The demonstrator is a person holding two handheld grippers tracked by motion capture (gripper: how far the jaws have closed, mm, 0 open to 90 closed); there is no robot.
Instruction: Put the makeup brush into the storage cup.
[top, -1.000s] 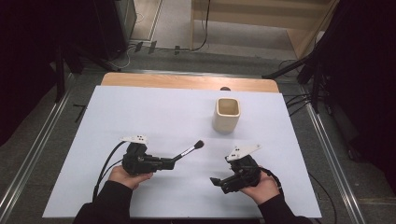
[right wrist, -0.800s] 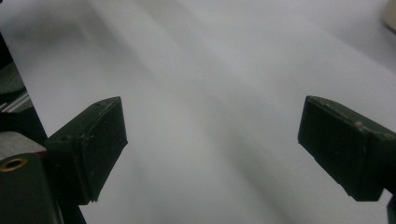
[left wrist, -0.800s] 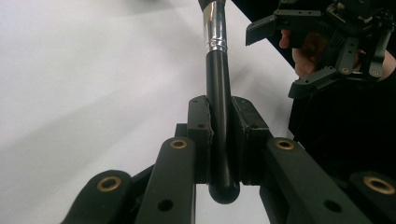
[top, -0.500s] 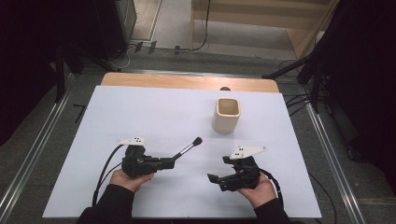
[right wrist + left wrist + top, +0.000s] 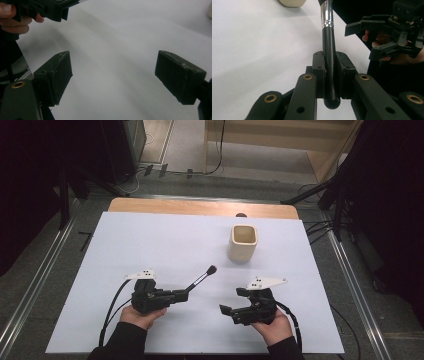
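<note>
Covering the tabletop [image 5: 150,240] is a white sheet, with a cream cup [image 5: 243,242] standing upright at its far right part. Near the person, the right gripper [image 5: 230,302] hangs released, its jaws wide apart. The left gripper [image 5: 184,295] is clenched on a black makeup brush [image 5: 201,278], whose bristle end points far-right toward the cup.

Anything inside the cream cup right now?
From the high view the cup looks empty: its inner walls show bare and pale. Its floor is too small to tell. The brush is outside, clamped in the left gripper.
</note>
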